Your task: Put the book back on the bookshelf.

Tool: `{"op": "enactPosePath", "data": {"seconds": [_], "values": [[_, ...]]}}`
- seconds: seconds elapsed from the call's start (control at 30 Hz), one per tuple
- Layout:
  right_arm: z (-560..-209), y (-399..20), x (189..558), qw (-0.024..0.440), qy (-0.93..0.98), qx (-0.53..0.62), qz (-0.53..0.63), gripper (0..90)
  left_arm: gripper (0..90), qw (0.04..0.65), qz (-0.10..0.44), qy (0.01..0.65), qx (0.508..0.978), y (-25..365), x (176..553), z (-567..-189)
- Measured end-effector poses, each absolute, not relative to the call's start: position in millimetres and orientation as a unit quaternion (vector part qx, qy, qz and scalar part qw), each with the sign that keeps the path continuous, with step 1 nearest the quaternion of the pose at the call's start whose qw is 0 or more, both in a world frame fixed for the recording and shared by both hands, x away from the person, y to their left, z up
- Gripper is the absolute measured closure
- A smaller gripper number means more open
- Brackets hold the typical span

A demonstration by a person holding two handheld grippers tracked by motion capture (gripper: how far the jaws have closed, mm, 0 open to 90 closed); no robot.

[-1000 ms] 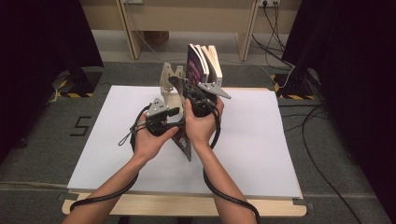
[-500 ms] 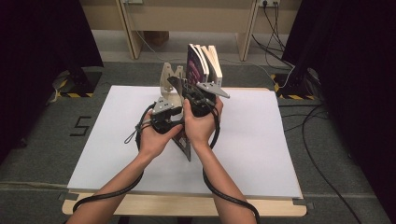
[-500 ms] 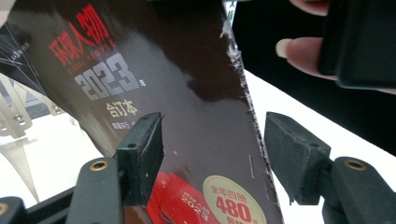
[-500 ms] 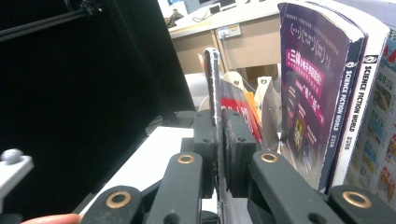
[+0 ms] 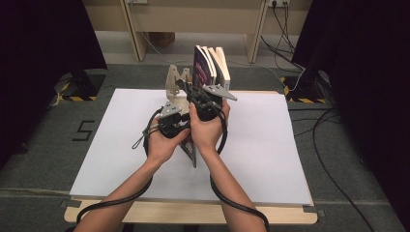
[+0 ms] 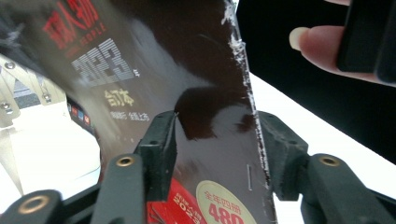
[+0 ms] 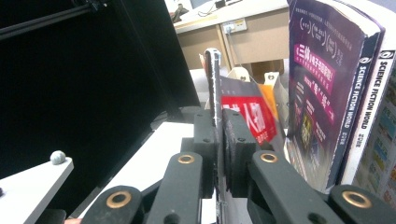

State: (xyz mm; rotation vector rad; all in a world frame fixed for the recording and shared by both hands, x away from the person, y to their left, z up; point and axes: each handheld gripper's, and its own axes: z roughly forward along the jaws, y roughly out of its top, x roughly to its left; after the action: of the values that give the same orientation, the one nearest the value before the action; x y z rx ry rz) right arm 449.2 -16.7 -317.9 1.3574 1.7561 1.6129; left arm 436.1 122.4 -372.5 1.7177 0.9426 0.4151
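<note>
Two grippers meet on one magazine (image 6: pixel 196 93): right gripper (image 7: pixel 218 140) fingers clamp its edge; left gripper (image 6: pixel 212 140) fingers, just closing, straddle its cover, apparently not yet pressing.

Free room: we see bare white surface (image 5: pixel 270 145) on the right, on the left and toward the near edge, where a hand could pass.

Obstacles: we list the upright books (image 5: pixel 212 65) at the far edge and the pale rack (image 5: pixel 175 83) just left of them. At centre both hands, the left gripper (image 5: pixel 170 112) and right gripper (image 5: pixel 205 99) crowd round the thin magazine (image 6: pixel 187 74). Cables (image 5: pixel 220 193) trail over the near edge.
</note>
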Motion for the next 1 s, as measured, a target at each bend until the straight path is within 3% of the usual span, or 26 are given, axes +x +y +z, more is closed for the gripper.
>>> {"op": "enactPosePath", "data": {"seconds": [0.33, 0.63, 0.73, 1.0], "values": [[-317, -14, 449, 0.205, 0.634, 0.475, 0.574, 85.4, 67.9, 0.539, 0.160, 0.433, 0.704, 129, 430, -370], [-319, -5, 448, 0.223, 0.645, 0.458, 0.569, 81.2, 79.0, 0.521, 0.200, 0.439, 0.704, 134, 423, -370], [-318, -4, 447, 0.232, 0.650, 0.444, 0.572, 71.3, 86.0, 0.508, 0.237, 0.435, 0.705, 140, 421, -369], [-312, -23, 435, 0.234, 0.631, 0.433, 0.600, 65.6, 86.7, 0.515, 0.235, 0.434, 0.701, 147, 421, -367]]}}
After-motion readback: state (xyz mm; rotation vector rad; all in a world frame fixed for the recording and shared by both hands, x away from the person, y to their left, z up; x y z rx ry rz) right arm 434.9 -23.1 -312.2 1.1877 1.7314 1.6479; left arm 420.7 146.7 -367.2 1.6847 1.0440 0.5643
